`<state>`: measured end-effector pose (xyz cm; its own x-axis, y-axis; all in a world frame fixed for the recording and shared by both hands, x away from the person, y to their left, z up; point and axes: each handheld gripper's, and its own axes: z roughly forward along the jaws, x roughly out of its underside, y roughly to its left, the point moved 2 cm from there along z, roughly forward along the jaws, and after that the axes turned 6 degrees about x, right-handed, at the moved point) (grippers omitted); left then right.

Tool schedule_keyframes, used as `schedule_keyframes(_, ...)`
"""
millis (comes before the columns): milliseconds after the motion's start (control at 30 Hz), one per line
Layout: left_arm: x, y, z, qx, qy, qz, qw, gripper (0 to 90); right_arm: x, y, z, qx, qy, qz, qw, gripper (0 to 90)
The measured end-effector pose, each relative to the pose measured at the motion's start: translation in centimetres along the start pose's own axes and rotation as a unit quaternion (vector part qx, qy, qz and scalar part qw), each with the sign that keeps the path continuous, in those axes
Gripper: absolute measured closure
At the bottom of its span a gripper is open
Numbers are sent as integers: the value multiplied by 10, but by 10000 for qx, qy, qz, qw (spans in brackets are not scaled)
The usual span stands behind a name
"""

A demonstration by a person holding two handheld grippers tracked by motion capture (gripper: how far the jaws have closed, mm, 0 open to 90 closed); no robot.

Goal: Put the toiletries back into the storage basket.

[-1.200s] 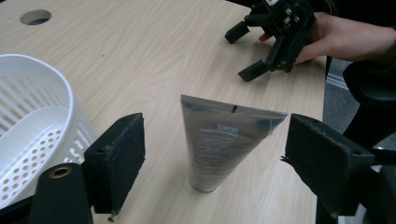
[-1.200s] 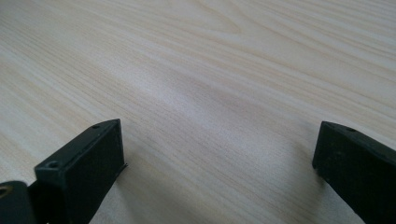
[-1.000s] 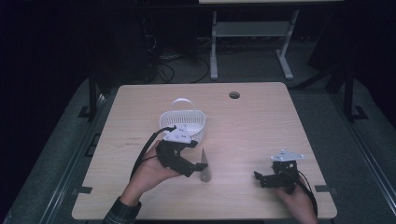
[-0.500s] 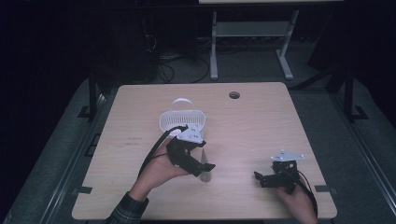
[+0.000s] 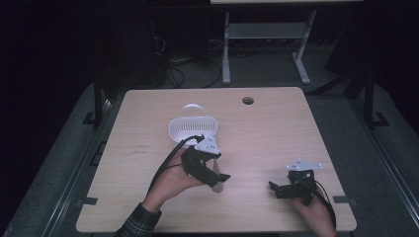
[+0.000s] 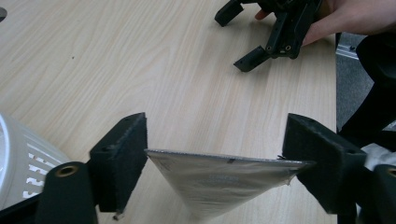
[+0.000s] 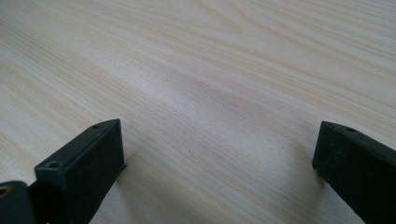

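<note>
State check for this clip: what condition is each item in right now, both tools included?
Left tool: jaws have just been closing, both pads touch the edges of the silver packet.
Silver packet: flat, spanning the jaws, above the table.
Right tool: open, empty, low over the table.
White basket: upright, handle up.

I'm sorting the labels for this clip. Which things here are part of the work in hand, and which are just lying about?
In the job: the left gripper, its jaws just closing, touching both ends of the grey flat packet; the white basket beside it.

Just about: the right gripper, open over bare table; the table's round hole.
</note>
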<state>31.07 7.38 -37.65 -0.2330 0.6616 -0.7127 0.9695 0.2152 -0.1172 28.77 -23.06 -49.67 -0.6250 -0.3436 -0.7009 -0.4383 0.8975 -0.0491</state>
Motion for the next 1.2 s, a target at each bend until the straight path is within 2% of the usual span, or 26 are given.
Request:
schedule_keyframes(167, 0, 0, -1, 37, -21, 3, 10000, 285, 0, 0, 0, 0, 0, -1, 10000, 15)
schedule_keyframes(733, 1, 0, -4, -64, 24, -24, 10000, 294, 0, 0, 0, 1, -1, 0, 10000, 15)
schedule_keyframes(1200, 8, 4, -24, -174, -112, -222, 9995, 295, 0, 0, 0, 0, 1, -1, 10000, 15)
